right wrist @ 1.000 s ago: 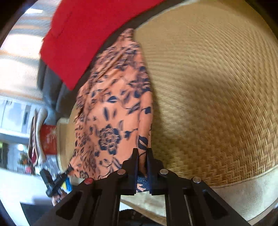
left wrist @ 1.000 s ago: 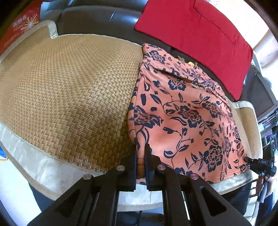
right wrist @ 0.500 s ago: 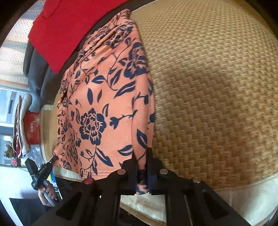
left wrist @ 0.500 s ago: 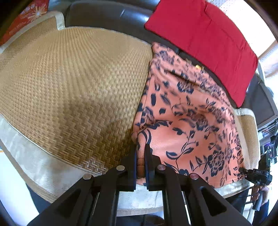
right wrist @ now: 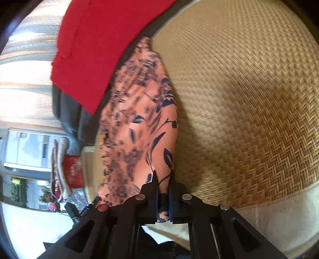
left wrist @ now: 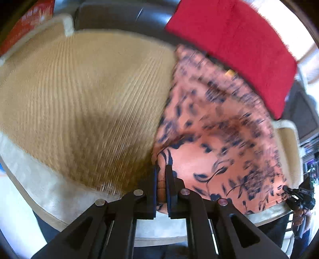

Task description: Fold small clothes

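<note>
An orange garment with a dark blue flower print (left wrist: pixel 223 139) lies on a woven straw mat (left wrist: pixel 79 95) over a dark sofa. My left gripper (left wrist: pixel 161 171) is shut on the garment's near left corner. My right gripper (right wrist: pixel 163 177) is shut on another near corner of the same garment (right wrist: pixel 139 123), which stretches away from it toward the sofa back. Both views are blurred by motion. The right gripper also shows at the far right edge of the left wrist view (left wrist: pixel 299 197).
A red cloth (left wrist: pixel 235 43) hangs over the dark sofa back (left wrist: pixel 119 14) behind the garment. The mat (right wrist: pixel 249 99) has a pale cloth border (left wrist: pixel 49 189) along the front edge. A red box (left wrist: pixel 26 22) stands at the far left.
Both grippers have kept their hold and moved with the garment. The garment looks more lifted and drawn out, and both views are now blurred.
</note>
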The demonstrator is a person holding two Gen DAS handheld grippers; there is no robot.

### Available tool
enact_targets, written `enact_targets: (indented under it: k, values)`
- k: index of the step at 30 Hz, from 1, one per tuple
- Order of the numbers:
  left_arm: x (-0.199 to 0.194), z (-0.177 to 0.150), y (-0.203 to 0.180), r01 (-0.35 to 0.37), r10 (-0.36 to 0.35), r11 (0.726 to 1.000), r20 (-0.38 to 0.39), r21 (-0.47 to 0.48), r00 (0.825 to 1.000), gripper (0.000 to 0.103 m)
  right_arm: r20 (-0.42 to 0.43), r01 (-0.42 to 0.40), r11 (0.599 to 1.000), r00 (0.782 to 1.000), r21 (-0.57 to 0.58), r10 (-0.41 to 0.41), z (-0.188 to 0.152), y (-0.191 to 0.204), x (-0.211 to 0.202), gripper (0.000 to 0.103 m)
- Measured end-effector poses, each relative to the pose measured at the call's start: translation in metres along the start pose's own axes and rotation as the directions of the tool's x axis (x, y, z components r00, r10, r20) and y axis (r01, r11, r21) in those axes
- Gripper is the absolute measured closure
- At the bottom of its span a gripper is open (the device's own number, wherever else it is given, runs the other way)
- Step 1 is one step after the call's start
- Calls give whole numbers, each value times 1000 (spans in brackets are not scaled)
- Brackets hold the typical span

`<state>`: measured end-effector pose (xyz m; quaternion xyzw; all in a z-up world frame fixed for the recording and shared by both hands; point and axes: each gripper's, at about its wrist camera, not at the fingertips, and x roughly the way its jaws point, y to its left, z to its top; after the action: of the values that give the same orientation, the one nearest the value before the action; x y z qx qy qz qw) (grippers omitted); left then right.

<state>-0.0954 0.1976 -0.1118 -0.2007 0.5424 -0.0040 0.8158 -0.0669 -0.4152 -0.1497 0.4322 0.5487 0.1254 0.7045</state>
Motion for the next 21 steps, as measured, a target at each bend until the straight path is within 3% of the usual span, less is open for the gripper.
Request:
enact_targets:
  k: [1, 4, 5, 7, 9, 12, 16, 21]
  values:
    - [-1, 0, 0, -1, 1, 1000, -4, -5, 1000, 95, -2, -1, 1000, 1000, 7, 1, 1, -2, 0, 95]
    - [-27, 2, -9, 47, -49, 999, 85, 21, 995, 95, 36, -43, 997, 998, -59, 45, 1, 24, -17, 96]
    - [-33, 3, -12, 32, -36, 999, 107, 35, 994, 95, 45, -34, 995, 998, -94, 38, 0, 35, -21, 96]
    - [-21, 1, -7, 13, -14, 1000, 64, 28, 998, 95, 35, -11, 996, 999, -89, 14, 0, 34, -16, 96]
    - [2, -2, 0, -16, 16, 1000, -30, 1, 999, 95, -8, 8, 999, 1000, -46, -9, 2, 23, -3, 96]
    - [-7, 13, -15, -8, 9, 998, -3, 68, 1000, 95, -34, -6, 999, 999, -47, 5, 7, 27, 3, 96]
    - [-31, 87, -47, 50, -68, 985, 111, 163, 992, 95, -9, -86, 990, 996, -112, 86, 46, 63, -6, 96]
    - [-28, 212, -73, 92, -139, 980, 275, 175, 951, 101, 97, -223, 957, 965, -184, 243, 158, 122, 2, 96]
